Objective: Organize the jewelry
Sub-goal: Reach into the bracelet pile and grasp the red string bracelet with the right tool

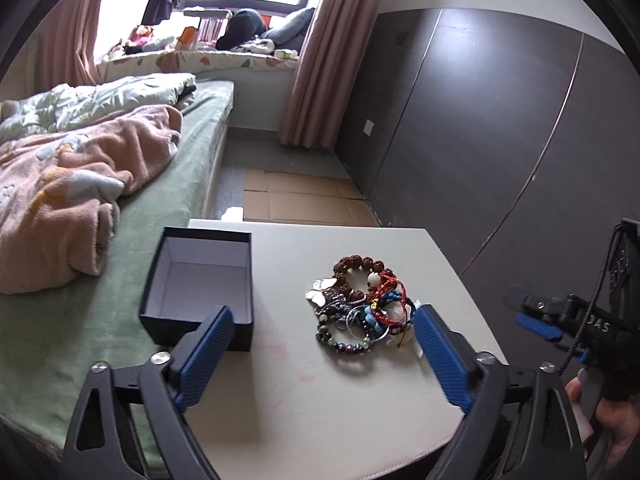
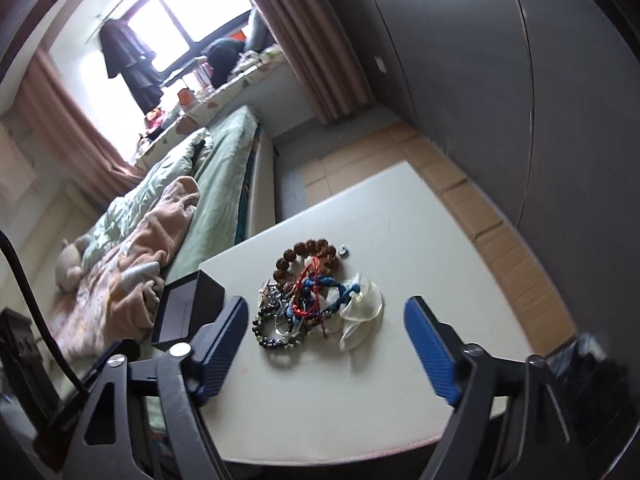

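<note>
A tangled pile of jewelry (image 1: 360, 308) lies mid-table on the white table (image 1: 320, 392): a brown bead bracelet, red and blue cords, dark bead strands and a white butterfly piece. An open black box (image 1: 200, 280) with a white, empty inside stands at the table's left edge. My left gripper (image 1: 323, 316) is open, hovering short of the pile with nothing between its fingers. In the right wrist view the same pile (image 2: 312, 300) lies beside a sheer white pouch (image 2: 360, 316). The right gripper (image 2: 327, 304) is open above the near side of it, holding nothing. The box (image 2: 188, 312) is to its left.
A small silver piece (image 2: 343, 251) lies alone behind the pile. A bed with a green sheet (image 1: 132, 280) and a pink blanket (image 1: 68, 184) touches the table's left side. Cardboard (image 1: 296, 200) covers the floor beyond. A dark wall panel (image 1: 500, 140) stands to the right.
</note>
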The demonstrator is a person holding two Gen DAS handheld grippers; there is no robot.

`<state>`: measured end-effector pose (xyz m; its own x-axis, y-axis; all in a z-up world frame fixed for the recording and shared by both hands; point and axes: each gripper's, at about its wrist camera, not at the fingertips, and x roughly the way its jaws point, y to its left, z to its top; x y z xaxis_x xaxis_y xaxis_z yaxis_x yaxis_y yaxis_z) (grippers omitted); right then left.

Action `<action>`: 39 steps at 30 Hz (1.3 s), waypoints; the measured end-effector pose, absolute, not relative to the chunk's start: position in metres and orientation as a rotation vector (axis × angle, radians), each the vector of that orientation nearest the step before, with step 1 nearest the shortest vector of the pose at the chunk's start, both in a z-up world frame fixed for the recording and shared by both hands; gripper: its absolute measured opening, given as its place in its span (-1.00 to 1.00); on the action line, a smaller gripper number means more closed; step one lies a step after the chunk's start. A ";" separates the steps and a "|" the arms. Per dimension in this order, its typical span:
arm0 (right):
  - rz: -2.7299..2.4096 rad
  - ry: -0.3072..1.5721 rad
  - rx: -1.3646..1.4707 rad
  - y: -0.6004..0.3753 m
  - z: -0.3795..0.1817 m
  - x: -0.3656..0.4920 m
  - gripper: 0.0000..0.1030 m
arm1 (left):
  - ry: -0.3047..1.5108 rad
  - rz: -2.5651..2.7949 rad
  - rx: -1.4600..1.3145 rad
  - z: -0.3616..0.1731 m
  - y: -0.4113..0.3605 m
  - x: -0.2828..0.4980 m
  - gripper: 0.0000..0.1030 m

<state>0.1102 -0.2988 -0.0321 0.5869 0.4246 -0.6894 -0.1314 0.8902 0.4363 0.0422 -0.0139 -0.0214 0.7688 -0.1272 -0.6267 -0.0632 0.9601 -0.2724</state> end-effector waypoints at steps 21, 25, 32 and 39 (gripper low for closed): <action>0.435 1.139 0.470 -0.253 -0.109 0.189 -0.31 | 0.876 -0.134 -0.369 -0.065 -0.015 0.111 -0.11; 0.429 1.164 0.443 -0.244 -0.117 0.198 -0.32 | 0.903 -0.158 -0.397 -0.072 -0.017 0.117 -0.11; 0.419 1.202 0.404 -0.232 -0.132 0.207 -0.59 | 0.929 -0.154 -0.415 -0.079 -0.016 0.124 -0.11; 0.437 1.172 0.443 -0.241 -0.123 0.206 -0.87 | 0.949 -0.169 -0.406 -0.086 -0.025 0.131 -0.12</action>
